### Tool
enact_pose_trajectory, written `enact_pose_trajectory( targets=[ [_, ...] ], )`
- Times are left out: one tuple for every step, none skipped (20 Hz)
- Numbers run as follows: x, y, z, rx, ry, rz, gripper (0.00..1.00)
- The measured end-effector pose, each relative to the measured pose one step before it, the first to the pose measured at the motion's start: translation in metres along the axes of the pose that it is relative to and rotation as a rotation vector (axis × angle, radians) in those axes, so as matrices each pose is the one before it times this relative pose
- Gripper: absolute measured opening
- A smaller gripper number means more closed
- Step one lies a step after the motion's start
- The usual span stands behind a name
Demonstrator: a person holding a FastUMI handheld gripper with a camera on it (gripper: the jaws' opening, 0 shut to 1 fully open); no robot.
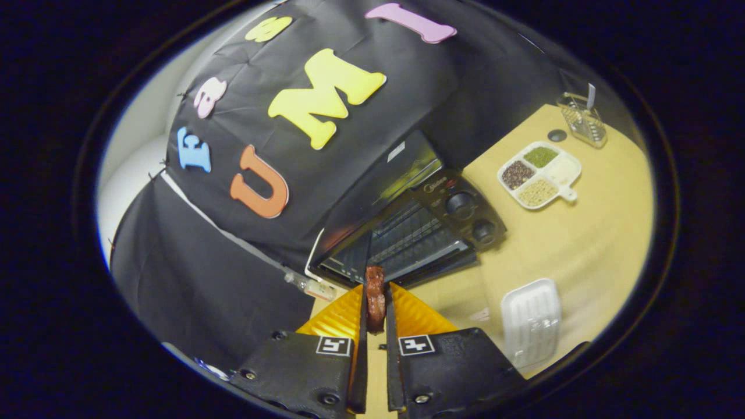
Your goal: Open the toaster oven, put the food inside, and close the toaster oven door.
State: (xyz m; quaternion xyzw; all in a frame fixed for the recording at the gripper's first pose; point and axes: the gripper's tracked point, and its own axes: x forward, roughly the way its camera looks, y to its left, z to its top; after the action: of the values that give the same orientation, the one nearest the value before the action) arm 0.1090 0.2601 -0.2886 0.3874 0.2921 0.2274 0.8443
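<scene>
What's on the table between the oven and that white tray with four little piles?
Nothing. In the gripper view, only bare table runs from the toaster oven to the divided tray. The fingers pinch the food.

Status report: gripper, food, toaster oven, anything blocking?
Gripper shut on food. Toaster oven just ahead, door down, rack exposed. Nothing between food and opening.

Food (375, 297) between gripper (376, 311) fingers, toaster oven (407, 227) beyond.
</scene>
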Motion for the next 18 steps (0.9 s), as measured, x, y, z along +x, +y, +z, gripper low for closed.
enact_pose_trajectory(
  targets=[
    [0.01395,0.00124,-0.00121,0.04104,-0.04048,-0.00753,0.17],
    [0.01566,-0.00105,-0.00019,0.04631,-0.04427,-0.01192,0.17],
    [0.0137,-0.00037,-0.0018,0.05652,-0.03707,-0.00234,0.17],
    [0.01393,0.00025,-0.00228,0.06763,-0.03381,0.006,0.16],
    [0.01275,0.00012,-0.00249,0.05877,-0.02614,0.00672,0.16],
    [0.01336,-0.00333,-0.00134,0.03781,-0.03057,-0.00245,0.16],
    [0.0131,-0.00343,-0.00122,0.01639,-0.03578,-0.01135,0.16],
    [0.0126,-0.00406,-0.0011,0.01134,-0.03365,-0.01292,0.17],
    [0.00931,0.00097,-0.00011,0.02145,-0.03578,-0.00232,0.17],
    [0.01137,0.00004,-0.0001,0.02854,-0.03695,-0.00014,0.17],
    [0.01081,-0.00106,-0.00097,0.02384,-0.02384,-0.00892,0.16],
    [0.01169,-0.0016,-0.00217,0.01492,-0.01874,-0.01049,0.16],
    [0.01079,-0.0006,-0.00272,0.00528,-0.01587,-0.00942,0.16],
    [0.01032,-0.00257,-0.00141,-0.00931,-0.01076,-0.01565,0.16],
    [0.0085,-0.00389,-0.00059,-0.00767,-0.0089,-0.02303,0.16],
    [0.00687,-0.0055,-0.00393,-0.03197,0.00721,-0.02941,0.16],
    [0.00451,-0.0041,-0.00199,-0.01867,0.00576,-0.02126,0.17],
    [0.00324,0.00076,0.00192,0.00248,-0.00839,0.00421,0.17]
  ],
)
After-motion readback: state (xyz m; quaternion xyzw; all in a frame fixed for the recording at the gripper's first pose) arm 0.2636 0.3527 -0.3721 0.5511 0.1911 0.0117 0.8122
